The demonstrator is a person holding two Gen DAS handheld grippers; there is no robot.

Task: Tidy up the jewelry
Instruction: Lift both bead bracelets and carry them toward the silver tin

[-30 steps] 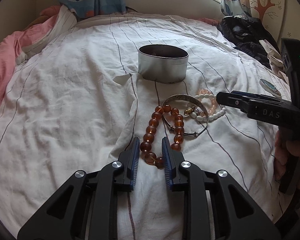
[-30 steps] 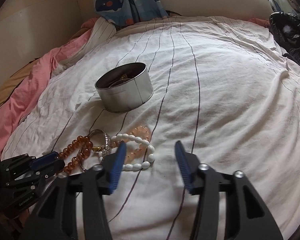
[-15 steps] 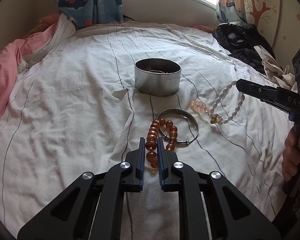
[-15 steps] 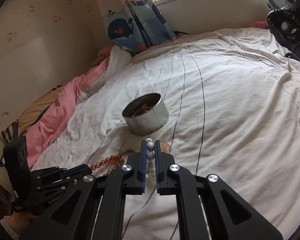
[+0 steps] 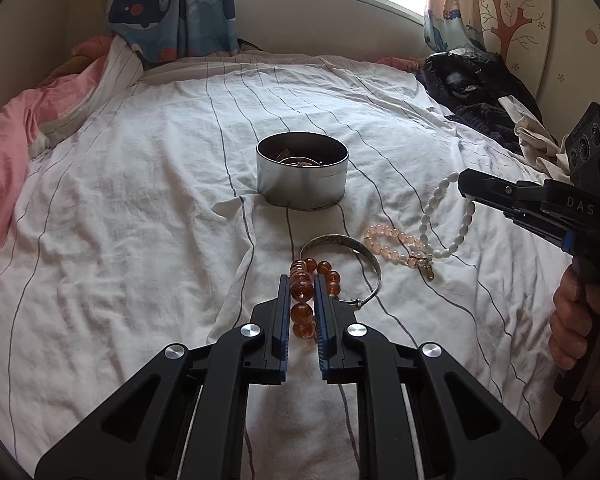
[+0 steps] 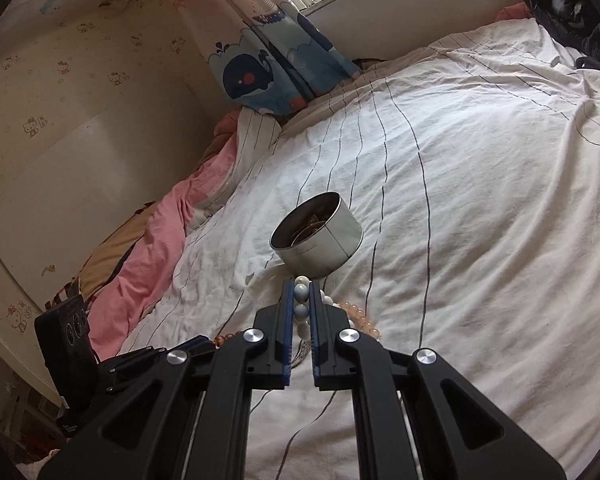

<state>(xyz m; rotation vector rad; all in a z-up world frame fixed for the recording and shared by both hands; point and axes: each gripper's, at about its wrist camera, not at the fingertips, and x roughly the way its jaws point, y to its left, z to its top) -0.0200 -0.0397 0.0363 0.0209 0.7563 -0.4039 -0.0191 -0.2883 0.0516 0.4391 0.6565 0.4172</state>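
Left wrist view: left claw point(image 5: 302, 292) squeezes the orange beads point(image 5: 301, 289); on the right, right claw point(image 5: 466, 184) pinches the white beads point(image 5: 432, 204), near the tin point(image 5: 302, 184).

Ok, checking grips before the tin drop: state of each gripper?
Left gripper: shut on the amber bead bracelet.
Right gripper: shut on the white bead bracelet.

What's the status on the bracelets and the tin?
Left gripper shut on amber bracelet. Right gripper shut on white bracelet. Tin open, path clear.
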